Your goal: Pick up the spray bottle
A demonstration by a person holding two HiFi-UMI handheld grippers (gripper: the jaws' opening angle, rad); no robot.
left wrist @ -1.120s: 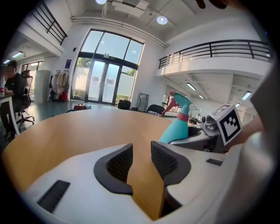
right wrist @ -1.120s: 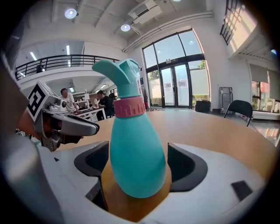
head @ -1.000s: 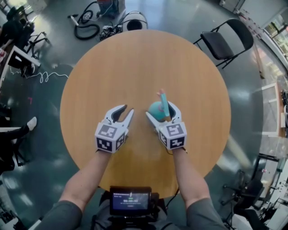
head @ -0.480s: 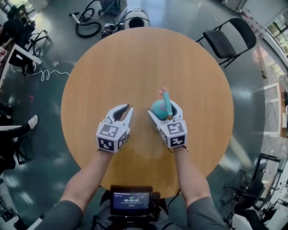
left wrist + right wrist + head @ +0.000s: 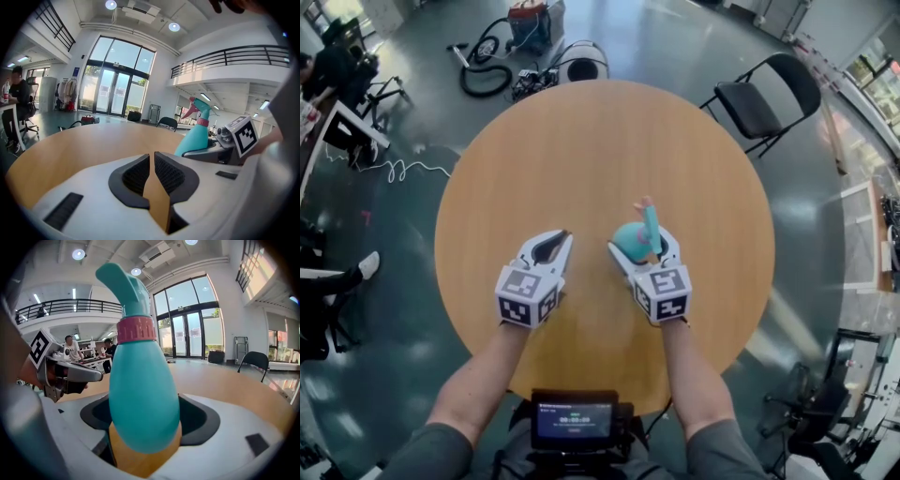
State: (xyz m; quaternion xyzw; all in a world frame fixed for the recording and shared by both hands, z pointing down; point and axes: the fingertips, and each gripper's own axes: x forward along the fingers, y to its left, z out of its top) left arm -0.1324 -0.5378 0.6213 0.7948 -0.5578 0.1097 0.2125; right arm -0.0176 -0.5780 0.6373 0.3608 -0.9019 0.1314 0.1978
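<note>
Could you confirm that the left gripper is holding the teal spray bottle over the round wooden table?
Not quite: the right gripper holds the teal spray bottle over the round wooden table, as the right gripper view shows. The left gripper has its jaws closing with nothing between them.

No words, brands or numbers can be read.
Black-and-white square code markers, patterns without letters, cover the left white cube (image 5: 525, 298) below centre in the head view and the right white cube (image 5: 664, 294) beside it. One marker face (image 5: 245, 136) shows at mid right of the left gripper view, another marker face (image 5: 40, 347) at mid left of the right gripper view. The small dark screen (image 5: 574, 421) at bottom centre carries print too small to read.
</note>
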